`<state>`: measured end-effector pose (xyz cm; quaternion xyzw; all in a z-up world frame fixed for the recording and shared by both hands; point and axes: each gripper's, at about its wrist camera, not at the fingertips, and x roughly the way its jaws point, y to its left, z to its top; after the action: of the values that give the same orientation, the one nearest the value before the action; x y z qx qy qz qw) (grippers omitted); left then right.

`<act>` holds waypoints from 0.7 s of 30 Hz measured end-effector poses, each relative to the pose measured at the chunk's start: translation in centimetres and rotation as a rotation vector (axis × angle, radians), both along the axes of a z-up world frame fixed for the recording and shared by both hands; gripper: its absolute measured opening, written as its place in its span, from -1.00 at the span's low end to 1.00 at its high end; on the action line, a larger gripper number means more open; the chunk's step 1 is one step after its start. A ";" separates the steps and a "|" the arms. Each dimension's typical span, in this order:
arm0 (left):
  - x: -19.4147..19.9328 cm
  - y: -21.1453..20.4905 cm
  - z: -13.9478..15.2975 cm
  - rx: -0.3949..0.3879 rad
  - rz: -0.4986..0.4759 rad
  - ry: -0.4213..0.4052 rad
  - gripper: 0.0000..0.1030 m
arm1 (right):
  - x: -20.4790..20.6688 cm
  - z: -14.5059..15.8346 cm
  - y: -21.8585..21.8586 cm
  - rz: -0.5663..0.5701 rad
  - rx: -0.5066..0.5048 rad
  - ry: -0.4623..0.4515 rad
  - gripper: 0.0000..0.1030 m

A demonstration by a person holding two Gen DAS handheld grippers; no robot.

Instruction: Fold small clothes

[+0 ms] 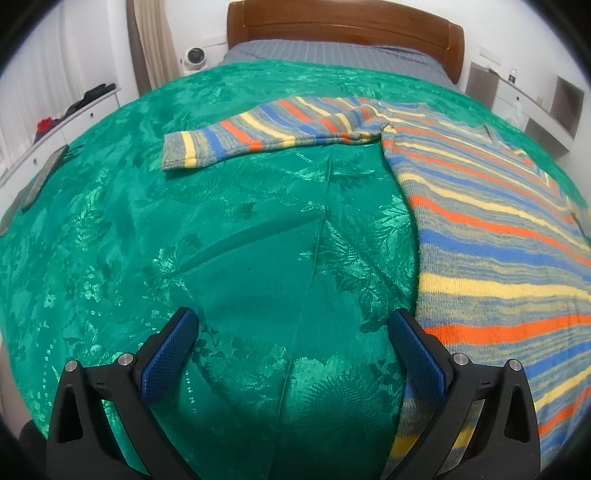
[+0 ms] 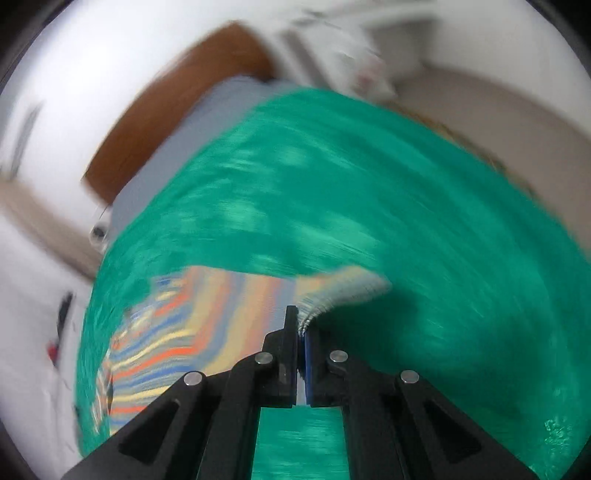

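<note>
Okay, bed (image 1: 258,258) with green cover; striped sweater (image 1: 498,236) lies flat on it, one sleeve (image 1: 266,133) stretched sideways. Left hand-held gripper (image 1: 293,354) wide, empty, just beside the hem. Right hand-held gripper (image 2: 300,332) pinched together on a sweater edge, view blurred.

Wooden headboard (image 1: 343,35), white walls, white drawers (image 1: 70,122)
</note>
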<state>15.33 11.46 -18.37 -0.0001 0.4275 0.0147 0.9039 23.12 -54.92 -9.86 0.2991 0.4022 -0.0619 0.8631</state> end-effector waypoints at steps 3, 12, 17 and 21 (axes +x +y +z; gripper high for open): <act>0.2 0.1 0.0 -0.009 -0.004 0.002 0.99 | 3.5 5.0 6.6 0.152 -0.031 -0.071 -0.95; 0.2 0.4 0.0 -0.020 -0.026 0.001 0.99 | 13.2 3.9 25.1 0.469 0.191 -0.067 0.14; 0.2 0.4 0.0 -0.018 -0.023 0.000 0.99 | 11.3 -0.5 26.6 0.473 0.274 -0.006 0.29; 0.2 0.3 0.0 -0.013 -0.020 -0.001 0.99 | 7.2 -4.8 23.9 0.464 0.253 0.087 0.29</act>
<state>15.52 11.76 -18.42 -0.0019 0.4272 0.0030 0.9042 30.28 -31.00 -14.61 0.3014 0.5013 0.1753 0.7919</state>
